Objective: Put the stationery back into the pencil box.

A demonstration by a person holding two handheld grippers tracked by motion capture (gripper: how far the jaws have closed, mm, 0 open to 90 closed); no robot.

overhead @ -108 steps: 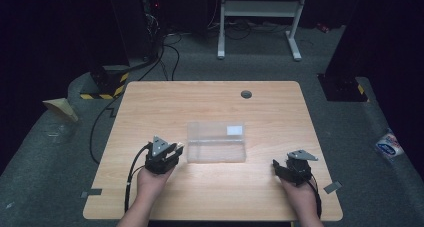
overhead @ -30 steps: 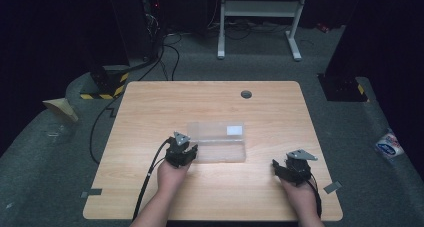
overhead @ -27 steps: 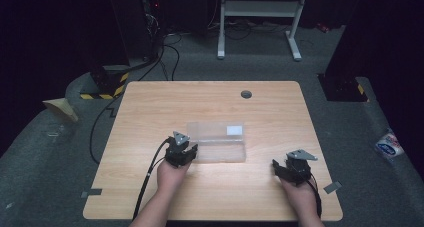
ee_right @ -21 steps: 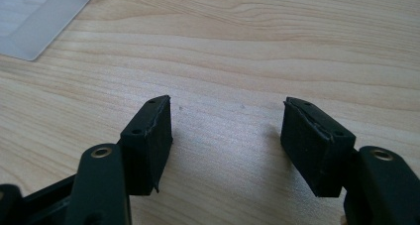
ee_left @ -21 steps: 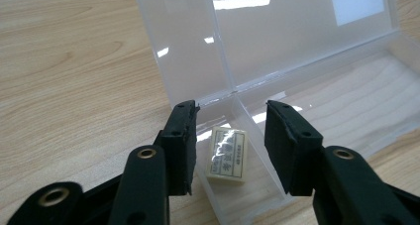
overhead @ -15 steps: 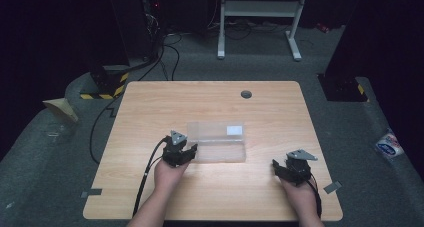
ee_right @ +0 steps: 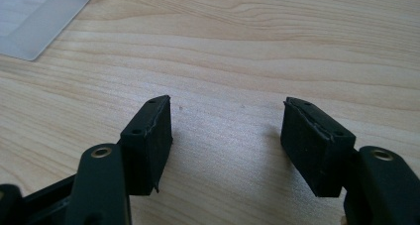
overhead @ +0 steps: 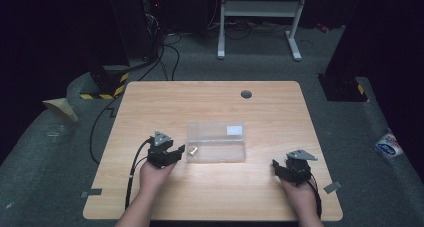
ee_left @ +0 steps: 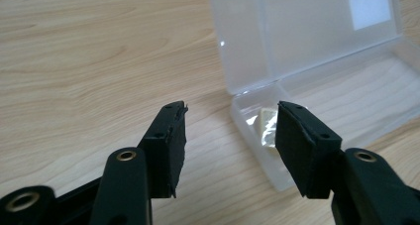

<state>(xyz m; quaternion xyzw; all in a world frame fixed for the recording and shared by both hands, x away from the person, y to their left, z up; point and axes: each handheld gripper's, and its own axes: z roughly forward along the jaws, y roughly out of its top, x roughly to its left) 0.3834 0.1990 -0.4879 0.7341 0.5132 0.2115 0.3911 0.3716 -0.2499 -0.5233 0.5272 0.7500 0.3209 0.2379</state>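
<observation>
A clear plastic box [overhead: 220,137] lies at the middle of the wooden table [overhead: 210,102] with its lid [ee_left: 307,36] folded back. A small pale yellow piece [overhead: 192,150] rests in its left end [ee_left: 267,123]. My left gripper [overhead: 179,152] sits just left of that end, open; its jaws have just been opening, and in the left gripper view [ee_left: 230,111] nothing is between them, the piece lying beyond the tips. My right gripper [overhead: 280,168] rests near the front right of the table, open and empty over bare wood [ee_right: 228,118]. A corner of the box [ee_right: 34,12] shows at top left there.
A dark cable hole [overhead: 246,94] sits near the table's far edge. Bits of grey tape [overhead: 91,193] [overhead: 332,187] lie by the front corners. Beyond the table stand a white frame [overhead: 260,9] and floor cables [overhead: 165,47]. A packet [overhead: 387,147] lies on the floor at right.
My left gripper has drawn back leftward from the box's left end and its jaws have opened, leaving the small piece in the box. The right gripper has stayed still.
</observation>
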